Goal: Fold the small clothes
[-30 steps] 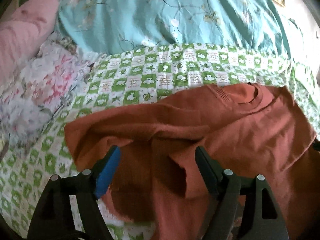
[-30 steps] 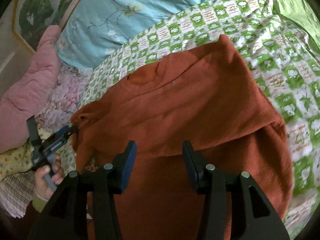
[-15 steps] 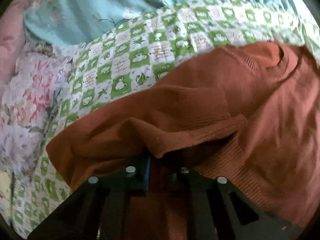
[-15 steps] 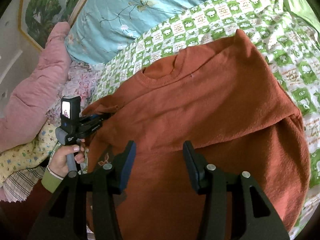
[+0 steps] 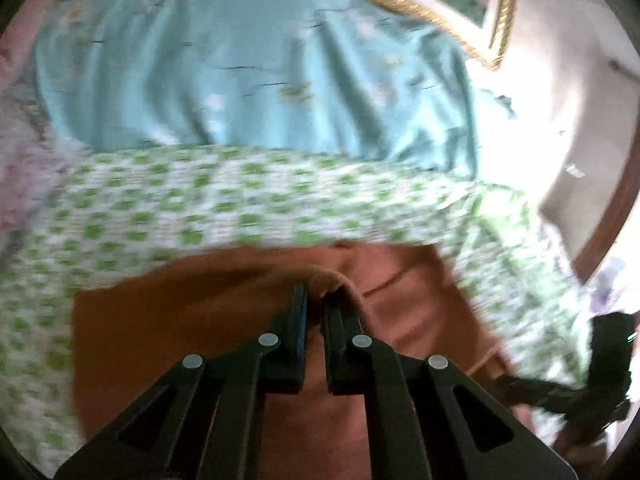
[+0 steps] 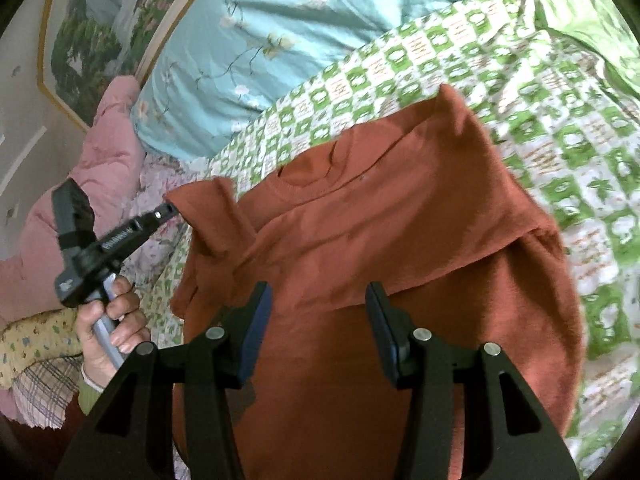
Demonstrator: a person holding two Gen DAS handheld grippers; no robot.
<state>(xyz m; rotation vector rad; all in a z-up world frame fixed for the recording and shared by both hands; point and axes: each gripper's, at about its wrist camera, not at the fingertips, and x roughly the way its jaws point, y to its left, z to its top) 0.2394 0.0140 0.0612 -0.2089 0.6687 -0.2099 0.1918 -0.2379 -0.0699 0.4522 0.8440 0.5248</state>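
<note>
A rust-orange knit sweater (image 6: 400,240) lies on a green-and-white checked bedspread (image 6: 560,128); its right sleeve is folded across the body. My left gripper (image 5: 315,300) is shut on the sweater's left sleeve end (image 5: 340,280) and holds it lifted. In the right wrist view the left gripper (image 6: 168,210) shows at the left, pinching that raised sleeve (image 6: 204,208). My right gripper (image 6: 316,296) is open and empty, hovering above the sweater's lower body. The left wrist view is motion-blurred.
A teal floral quilt (image 6: 280,40) lies beyond the bedspread, with a pink quilt (image 6: 108,168) and flowered bedding to the left. A framed picture (image 6: 100,20) hangs on the wall behind. The right gripper (image 5: 600,380) shows at the right edge of the left wrist view.
My left gripper closed on the left sleeve end and lifted it up off the bed. My right gripper stayed open over the sweater's body.
</note>
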